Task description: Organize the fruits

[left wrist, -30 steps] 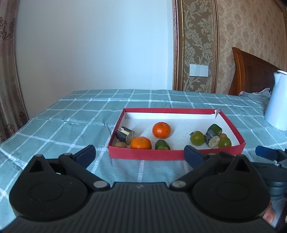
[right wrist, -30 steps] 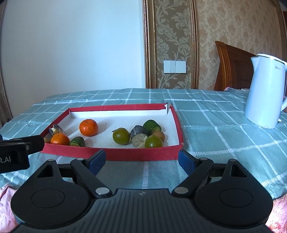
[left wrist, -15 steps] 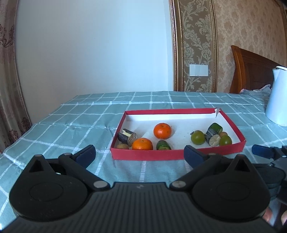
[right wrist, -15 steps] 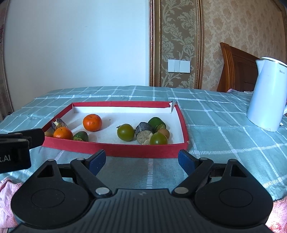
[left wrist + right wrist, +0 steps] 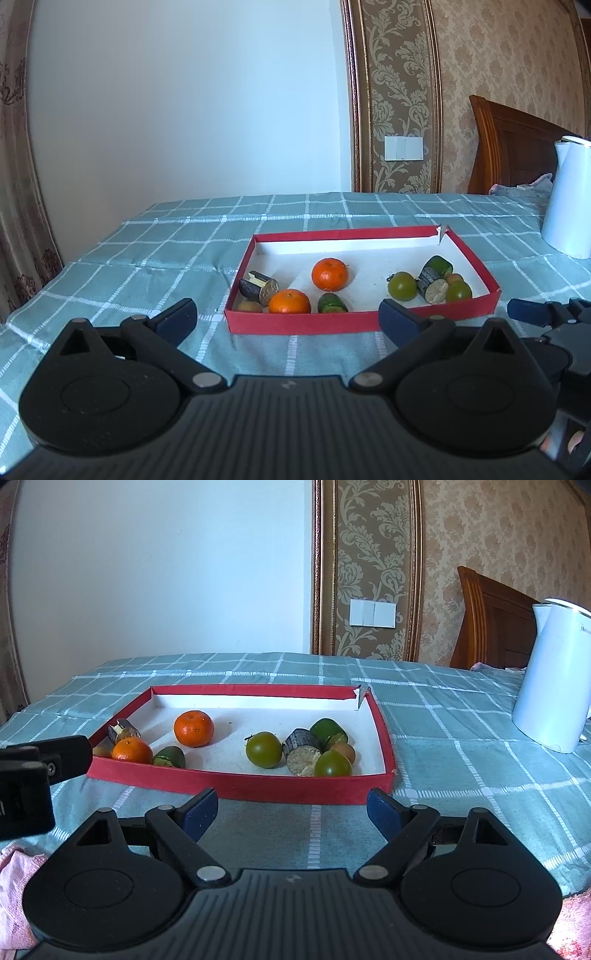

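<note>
Both grippers, left gripper [image 5: 286,317] and right gripper [image 5: 291,810], drawn back from red tray [image 5: 295,781] since a second ago; jaws wide open, empty. Oranges [image 5: 194,728] left, green fruits [image 5: 263,749] right in tray. Sorting either done or pending.

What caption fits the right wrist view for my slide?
Open right gripper faces a red tray of oranges, green fruit and cut pieces; white kettle at right.

Ahead, a plain white wall [image 5: 184,110] meets patterned wallpaper [image 5: 498,55]; a wooden headboard [image 5: 487,624] stands far right.
</note>
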Demonstrator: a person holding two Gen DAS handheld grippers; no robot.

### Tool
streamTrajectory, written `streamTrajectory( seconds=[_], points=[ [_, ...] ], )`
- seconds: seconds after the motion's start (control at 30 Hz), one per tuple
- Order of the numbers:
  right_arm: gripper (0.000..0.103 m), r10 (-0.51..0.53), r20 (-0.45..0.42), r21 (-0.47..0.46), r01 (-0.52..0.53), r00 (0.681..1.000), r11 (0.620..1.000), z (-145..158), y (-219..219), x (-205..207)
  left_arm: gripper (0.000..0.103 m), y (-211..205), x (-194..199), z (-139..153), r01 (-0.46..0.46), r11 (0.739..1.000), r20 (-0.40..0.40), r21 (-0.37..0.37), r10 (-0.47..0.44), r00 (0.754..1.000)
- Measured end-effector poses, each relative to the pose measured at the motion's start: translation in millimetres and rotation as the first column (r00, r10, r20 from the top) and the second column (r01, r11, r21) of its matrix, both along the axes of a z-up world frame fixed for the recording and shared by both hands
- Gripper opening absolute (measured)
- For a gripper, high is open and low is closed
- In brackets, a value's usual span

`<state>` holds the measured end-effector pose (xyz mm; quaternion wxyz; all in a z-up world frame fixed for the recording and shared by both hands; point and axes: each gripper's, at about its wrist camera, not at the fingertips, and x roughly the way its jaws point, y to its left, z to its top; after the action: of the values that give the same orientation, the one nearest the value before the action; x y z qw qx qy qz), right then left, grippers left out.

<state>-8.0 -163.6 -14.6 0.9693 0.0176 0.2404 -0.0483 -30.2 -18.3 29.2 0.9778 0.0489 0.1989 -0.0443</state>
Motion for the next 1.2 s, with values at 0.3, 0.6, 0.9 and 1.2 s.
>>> streamTrajectory(
  seconds=[0.3,0.6,0.9,1.2],
  points=[
    [0.088,0.006,-0.002,-0.01,-0.006,1.0,1.0,0.2,3.4,2.1,0.103,-0.3,-1.9,-0.3,0.01,1.0,0.023,0.011,-0.01,1.0],
    [0.088,0.01,-0.007,-0.013,-0.01,1.0,1.0,-0.2,4.9,3.6,0.103,2.0,2.0,-4.3,0.02,1.0,-0.012,0.002,-0.02,1.0],
    [0.088,0.019,-0.012,-0.021,-0.02,1.0,1.0,-1.8,6.5,4.8,0.103,4.7,5.0,-7.5,0.012,1.0,-0.019,-0.006,-0.012,1.0],
    [0.088,0.016,-0.019,-0.036,-0.017,1.0,0.999,-3.3,8.7,6.3,0.103,8.3,12.3,-14.6,-0.005,1.0,-0.043,-0.017,0.004,0.999]
  ],
)
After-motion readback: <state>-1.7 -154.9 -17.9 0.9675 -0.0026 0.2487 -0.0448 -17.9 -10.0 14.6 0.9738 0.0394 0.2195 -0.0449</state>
